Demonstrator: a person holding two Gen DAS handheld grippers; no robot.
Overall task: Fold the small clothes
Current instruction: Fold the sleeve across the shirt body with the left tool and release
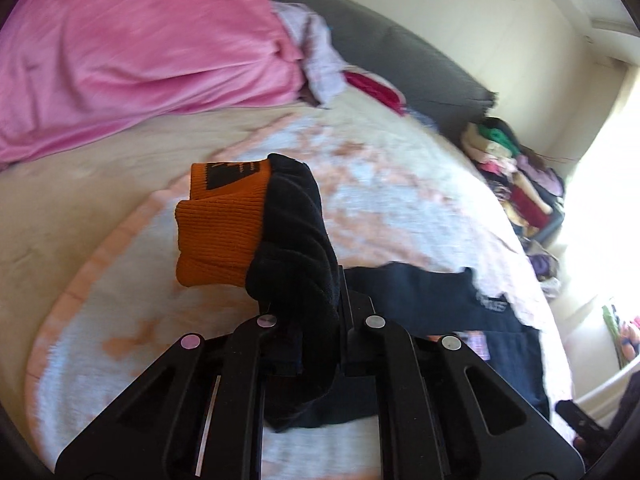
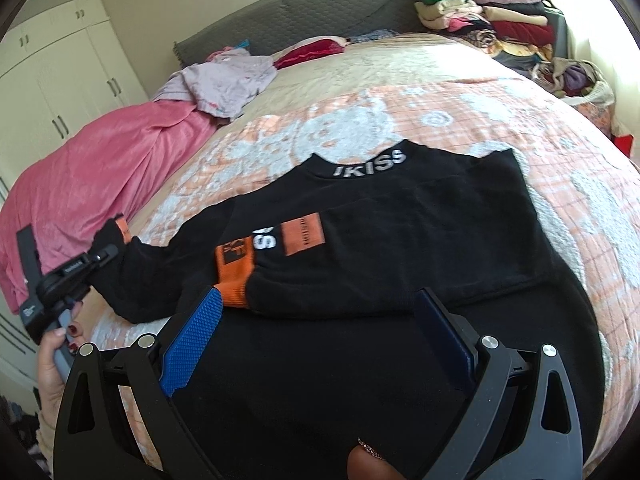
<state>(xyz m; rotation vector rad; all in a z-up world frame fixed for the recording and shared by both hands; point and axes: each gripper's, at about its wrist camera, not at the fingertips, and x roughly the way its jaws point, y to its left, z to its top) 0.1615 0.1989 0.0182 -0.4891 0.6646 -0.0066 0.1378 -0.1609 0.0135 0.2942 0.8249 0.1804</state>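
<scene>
A small black sweatshirt (image 2: 400, 216) with orange cuffs and white lettering lies flat on the bed, one sleeve folded across its front. My left gripper (image 1: 320, 300) is shut on the other sleeve (image 1: 288, 232) near its orange cuff (image 1: 218, 236), holding it lifted off the bed at the garment's left side; it also shows in the right wrist view (image 2: 102, 258). My right gripper (image 2: 320, 320) is open and empty, hovering over the sweatshirt's lower hem, its blue pads (image 2: 196, 332) spread wide apart.
A pink blanket (image 2: 100, 184) lies bunched at the left of the bed. A lilac garment (image 2: 224, 80) and a red cloth (image 2: 312, 50) lie near the grey headboard (image 2: 300, 8). Stacked folded clothes (image 2: 492, 12) sit at the far right corner. White wardrobes (image 2: 52, 80) stand at left.
</scene>
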